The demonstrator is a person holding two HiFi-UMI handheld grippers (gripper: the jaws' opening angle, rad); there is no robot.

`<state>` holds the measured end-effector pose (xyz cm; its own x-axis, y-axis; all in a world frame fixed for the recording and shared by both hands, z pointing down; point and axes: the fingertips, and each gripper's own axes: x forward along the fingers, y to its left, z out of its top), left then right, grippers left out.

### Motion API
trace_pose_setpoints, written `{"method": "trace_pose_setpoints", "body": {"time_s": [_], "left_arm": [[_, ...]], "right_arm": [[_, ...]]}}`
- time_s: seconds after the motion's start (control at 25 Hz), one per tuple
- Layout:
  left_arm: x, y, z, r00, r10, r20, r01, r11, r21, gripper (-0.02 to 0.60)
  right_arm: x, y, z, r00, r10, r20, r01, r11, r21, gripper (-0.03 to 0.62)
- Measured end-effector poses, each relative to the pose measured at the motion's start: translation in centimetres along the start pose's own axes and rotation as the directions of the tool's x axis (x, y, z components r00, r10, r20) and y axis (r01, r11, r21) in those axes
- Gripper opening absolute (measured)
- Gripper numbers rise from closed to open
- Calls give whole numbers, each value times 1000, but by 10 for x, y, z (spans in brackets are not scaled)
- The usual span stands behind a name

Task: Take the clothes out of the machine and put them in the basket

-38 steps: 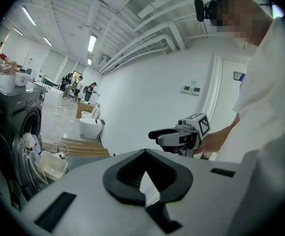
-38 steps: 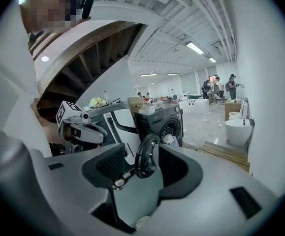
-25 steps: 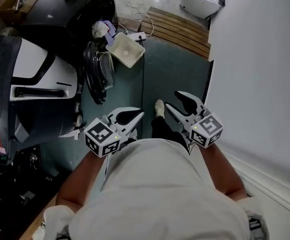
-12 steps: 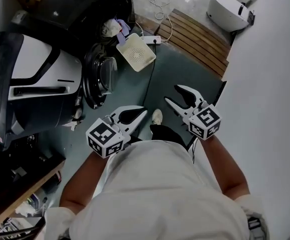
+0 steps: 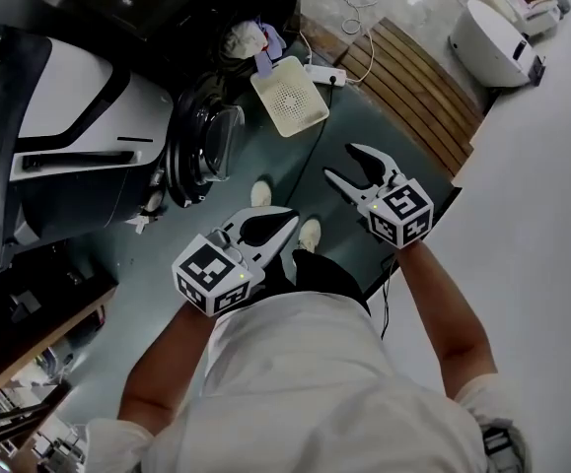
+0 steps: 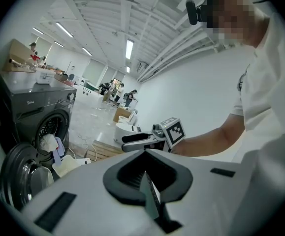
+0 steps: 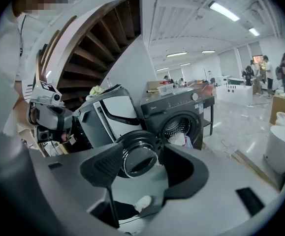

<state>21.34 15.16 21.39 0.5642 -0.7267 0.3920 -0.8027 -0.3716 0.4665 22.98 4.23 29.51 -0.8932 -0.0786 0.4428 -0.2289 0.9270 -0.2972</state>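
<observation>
Left claw (image 5: 288, 223) closed; right claw (image 5: 342, 163) empty, just opening; open door (image 5: 202, 146) beside probable clothes (image 5: 246, 39).

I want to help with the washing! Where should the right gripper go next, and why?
Probably reach toward the clothes hanging from the open washing machine. The right gripper, its jaws just opening with nothing between them, is well short of the clothes, and the basket looks empty.

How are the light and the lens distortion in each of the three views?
Head view: dim, washing machine nearly black. Left gripper view: fisheye bending, black corners, ceiling lamp glares. Right gripper view: same fisheye, brighter, background sharp.
</observation>
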Motion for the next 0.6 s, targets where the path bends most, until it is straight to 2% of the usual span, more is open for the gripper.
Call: {"method": "trace_pose_setpoints", "body": {"time_s": [0.28, 0.6], "left_arm": [[18, 74, 20, 1000, -3, 27, 4, 999, -43, -2], [32, 174, 47, 999, -1, 33, 2, 1000, -29, -2]], "right_arm": [[92, -49, 17, 997, 5, -76, -7, 1000, -26, 245], [205, -112, 49, 996, -2, -91, -3, 998, -58, 245]]}}
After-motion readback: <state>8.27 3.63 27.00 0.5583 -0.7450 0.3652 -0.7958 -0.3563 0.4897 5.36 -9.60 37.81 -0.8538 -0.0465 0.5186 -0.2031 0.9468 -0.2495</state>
